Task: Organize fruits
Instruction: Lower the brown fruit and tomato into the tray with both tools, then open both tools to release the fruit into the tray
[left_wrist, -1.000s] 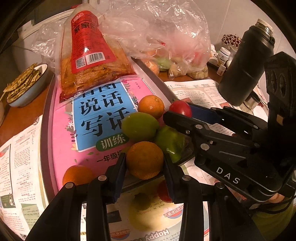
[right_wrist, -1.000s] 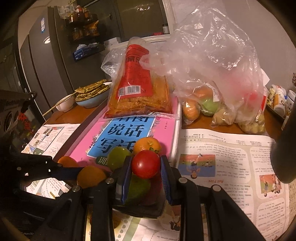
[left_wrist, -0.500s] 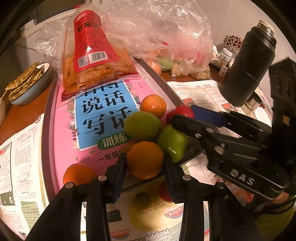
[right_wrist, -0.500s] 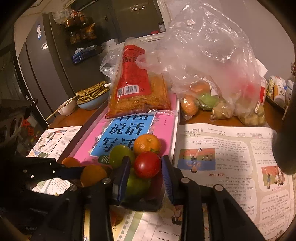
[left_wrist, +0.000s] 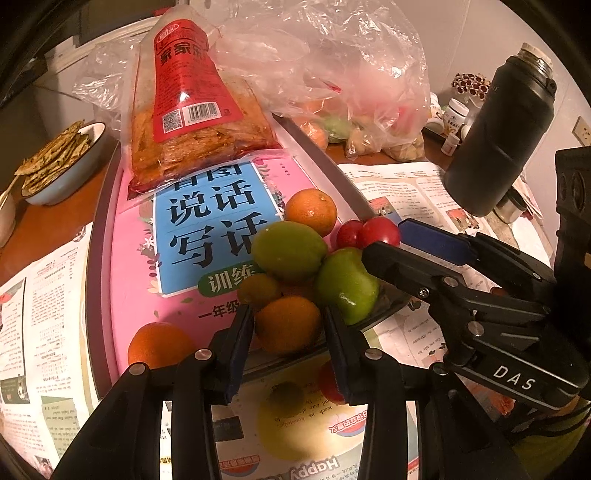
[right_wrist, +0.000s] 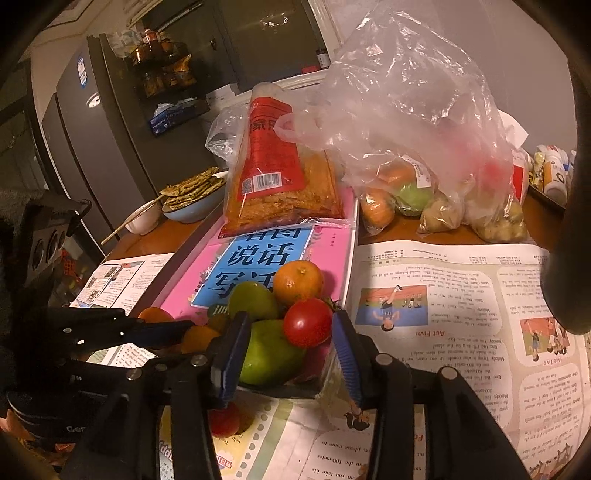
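Note:
A pile of fruit sits at the near corner of a tray (left_wrist: 96, 236) lined with a pink book. My left gripper (left_wrist: 289, 326) has its jaws around an orange (left_wrist: 287, 323). Beside it lie a green apple (left_wrist: 347, 282), a green mango-like fruit (left_wrist: 288, 249), another orange (left_wrist: 311, 211), a red tomato (left_wrist: 380, 230) and a lone orange (left_wrist: 159, 345). My right gripper (right_wrist: 290, 345) is open, with the tomato (right_wrist: 307, 326) and green apple (right_wrist: 271, 356) between its fingers. It also shows in the left wrist view (left_wrist: 413, 240).
A red snack packet (left_wrist: 192, 99) lies on the tray's far end. A clear plastic bag (right_wrist: 417, 147) with more fruit sits behind. A black flask (left_wrist: 502, 136) stands at right. A bowl of flatbreads (left_wrist: 59, 162) is at left. Newspapers (right_wrist: 461, 295) cover the table.
The right gripper's jaws have opened wider around the tomato and drawn back slightly. A second small red fruit now shows beside the tomato. The left gripper stays around the orange.

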